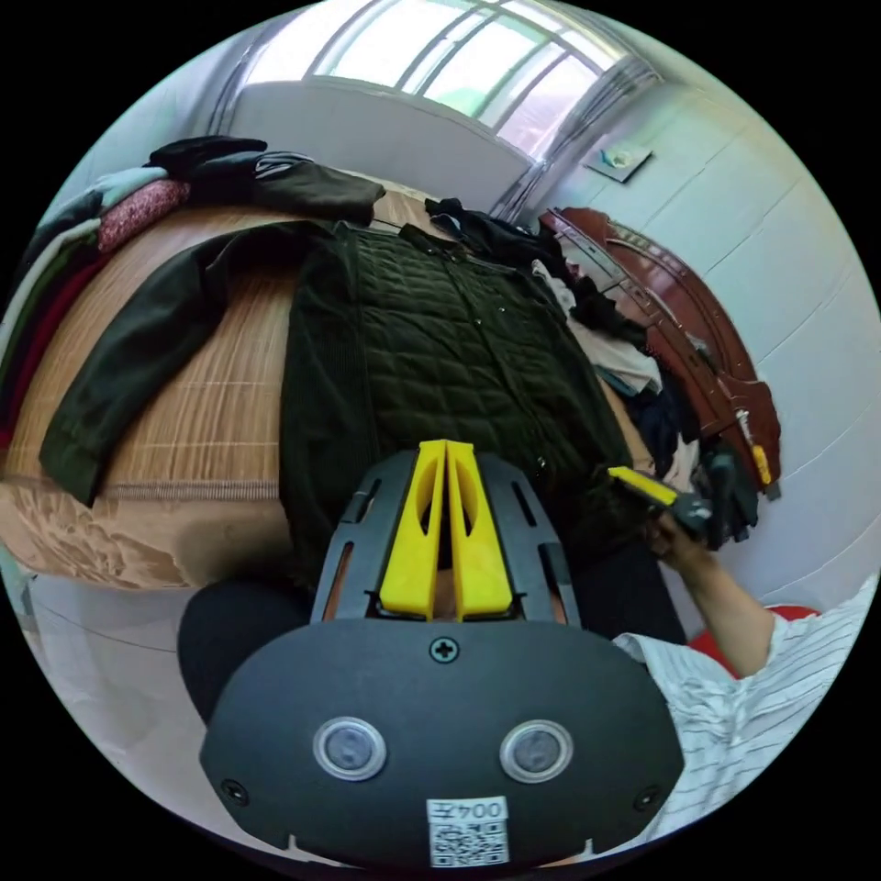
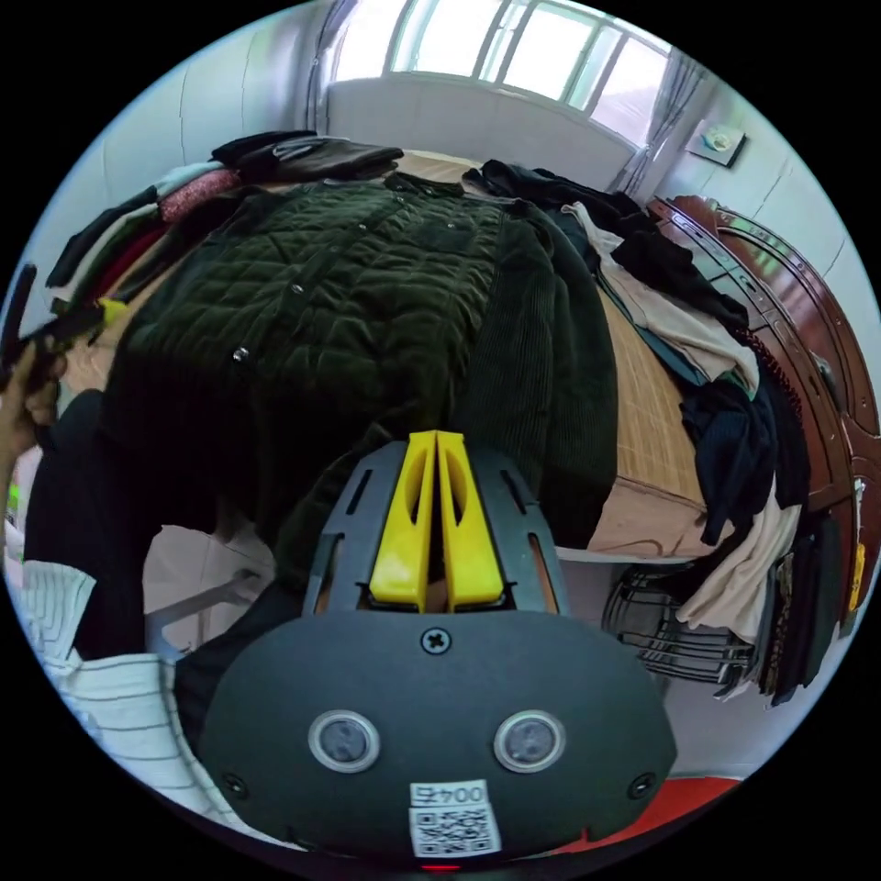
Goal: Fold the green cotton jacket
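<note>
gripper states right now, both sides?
Left gripper: jaws shut together over the green jacket hem; whether cloth is pinched cannot be told.
Right gripper: jaws shut, at the jacket's lower edge; grip also unclear.

Left gripper (image 1: 446, 450): yellow jaws closed flush, tips together, nothing seen between them. Right gripper (image 2: 436, 439): yellow jaws likewise closed, tips touching, empty. Right gripper also seen from left gripper view at far right (image 1: 647, 485), held in right hand (image 1: 674, 541), forearm bare, striped sleeve (image 1: 734, 697) at elbow. Left hand (image 2: 27, 395) seen at left edge of right gripper view, gripping its handle.
</note>
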Action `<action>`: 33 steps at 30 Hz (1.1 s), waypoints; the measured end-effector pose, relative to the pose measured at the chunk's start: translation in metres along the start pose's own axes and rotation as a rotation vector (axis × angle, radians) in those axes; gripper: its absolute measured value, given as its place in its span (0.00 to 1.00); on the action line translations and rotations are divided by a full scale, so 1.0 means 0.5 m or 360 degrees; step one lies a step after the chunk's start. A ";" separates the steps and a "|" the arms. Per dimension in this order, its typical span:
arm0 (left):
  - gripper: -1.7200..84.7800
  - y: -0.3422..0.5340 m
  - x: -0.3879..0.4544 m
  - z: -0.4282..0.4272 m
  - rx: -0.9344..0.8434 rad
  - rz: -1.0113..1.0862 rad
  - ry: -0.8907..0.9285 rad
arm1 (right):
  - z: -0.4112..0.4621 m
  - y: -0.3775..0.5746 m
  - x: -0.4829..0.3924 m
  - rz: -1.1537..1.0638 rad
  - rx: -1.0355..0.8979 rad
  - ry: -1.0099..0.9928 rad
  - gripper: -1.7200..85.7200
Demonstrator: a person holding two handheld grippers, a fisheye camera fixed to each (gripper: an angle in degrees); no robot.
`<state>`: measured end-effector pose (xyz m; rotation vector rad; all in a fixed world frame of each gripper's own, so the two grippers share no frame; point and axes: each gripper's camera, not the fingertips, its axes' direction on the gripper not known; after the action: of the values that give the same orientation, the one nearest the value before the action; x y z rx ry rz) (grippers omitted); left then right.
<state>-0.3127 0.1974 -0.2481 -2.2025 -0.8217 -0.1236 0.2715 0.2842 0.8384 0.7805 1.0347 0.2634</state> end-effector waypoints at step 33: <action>0.02 0.036 -0.262 -0.196 0.0171 -0.0454 0.0228 | -0.069 -0.080 -0.121 -0.0276 -0.0060 0.0166 0.07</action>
<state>-0.3891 0.0524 -0.2343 -1.9419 -1.0321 -0.3639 0.2054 0.2389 0.8418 0.6439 1.1851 0.1760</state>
